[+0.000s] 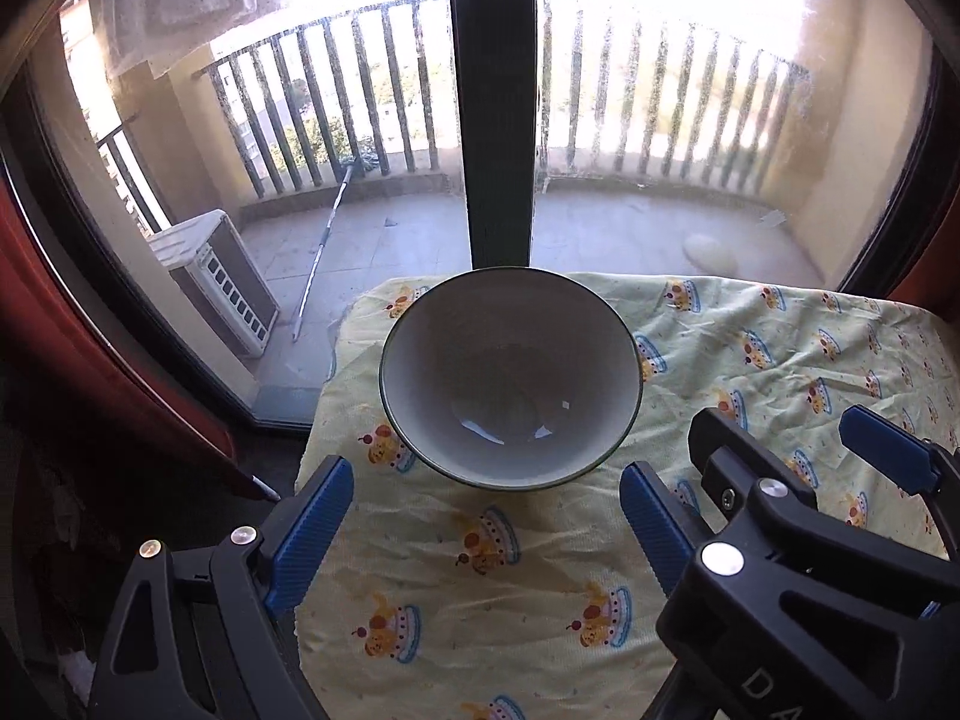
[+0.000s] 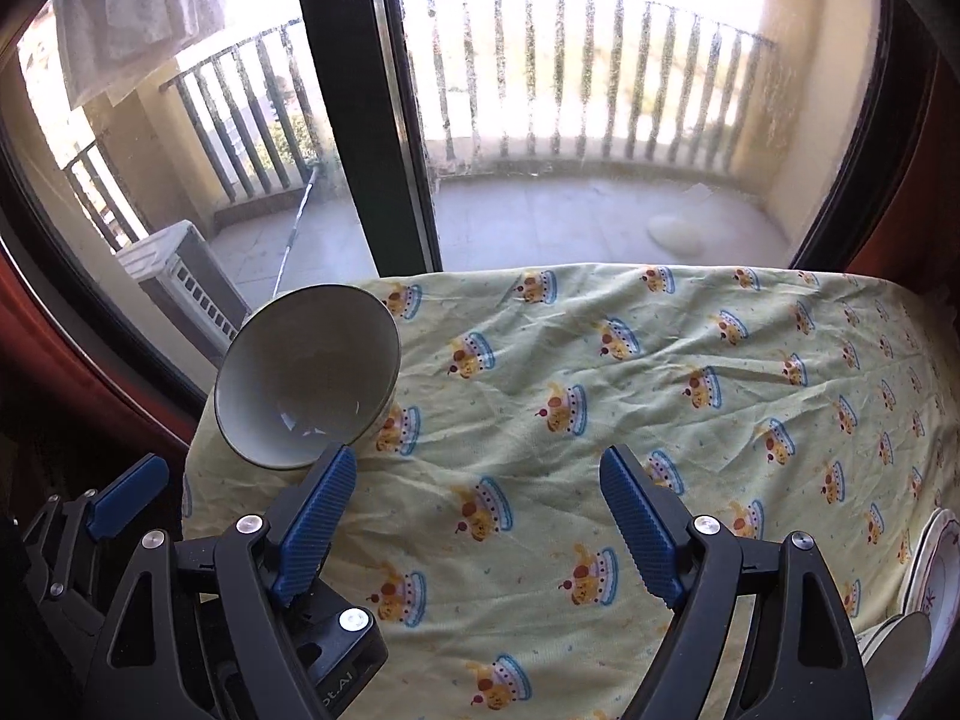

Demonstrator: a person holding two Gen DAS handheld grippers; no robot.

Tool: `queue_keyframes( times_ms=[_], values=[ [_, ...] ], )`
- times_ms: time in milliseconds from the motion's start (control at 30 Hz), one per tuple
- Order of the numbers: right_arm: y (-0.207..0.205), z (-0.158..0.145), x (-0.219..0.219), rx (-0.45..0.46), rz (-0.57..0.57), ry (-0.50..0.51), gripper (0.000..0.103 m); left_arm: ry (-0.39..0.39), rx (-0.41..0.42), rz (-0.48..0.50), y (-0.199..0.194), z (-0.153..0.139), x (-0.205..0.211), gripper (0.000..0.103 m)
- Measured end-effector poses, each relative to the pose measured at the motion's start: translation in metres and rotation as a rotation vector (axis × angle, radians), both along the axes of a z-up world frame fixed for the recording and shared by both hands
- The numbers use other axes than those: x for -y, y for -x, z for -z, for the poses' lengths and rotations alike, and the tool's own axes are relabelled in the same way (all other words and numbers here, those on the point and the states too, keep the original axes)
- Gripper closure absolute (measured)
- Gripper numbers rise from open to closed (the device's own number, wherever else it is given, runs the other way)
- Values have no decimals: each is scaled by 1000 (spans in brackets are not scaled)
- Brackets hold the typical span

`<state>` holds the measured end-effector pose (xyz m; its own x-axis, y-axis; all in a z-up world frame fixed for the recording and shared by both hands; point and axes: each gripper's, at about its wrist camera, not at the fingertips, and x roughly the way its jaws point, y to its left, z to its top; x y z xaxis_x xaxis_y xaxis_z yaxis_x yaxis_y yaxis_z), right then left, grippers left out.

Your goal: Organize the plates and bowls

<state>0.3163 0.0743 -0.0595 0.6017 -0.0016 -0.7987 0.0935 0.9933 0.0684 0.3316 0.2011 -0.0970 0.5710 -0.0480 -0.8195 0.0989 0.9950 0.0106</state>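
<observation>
Bowl (image 1: 509, 378), upright on patterned cloth (image 1: 510, 588), just ahead of left gripper (image 1: 486, 531), jaws wide, empty; right gripper (image 2: 477, 531) likewise wide, empty: centre rim between pads (image 1: 312, 528) before closing.

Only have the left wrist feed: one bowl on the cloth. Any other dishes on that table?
Observer: Yes. The right wrist view shows a patterned plate at the cloth's right edge.
Operator: Anything with it?
Observer: A white rounded dish sits just in front of it, too cropped to identify.
Operator: Right gripper holding anything?
Observer: No. The right gripper is open over bare cloth.
</observation>
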Motion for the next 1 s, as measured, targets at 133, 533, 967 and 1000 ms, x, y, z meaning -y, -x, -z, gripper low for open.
queue_keyframes(
  times_ms=[133,533,967,1000],
  values=[
    [-22,12,-8,-7,22,9,17,0,-2,-11,-20,14,-6,12],
    [-66,38,-19,28,34,27,17,27,22,-70,-59,38,-17,25],
    [-83,60,-30,-11,0,-7,62,81,-1,-67,-67,55,-23,69],
    [-83,60,-31,-8,-1,-13,65,86,1,-71,-67,54,-24,72]
  ],
)
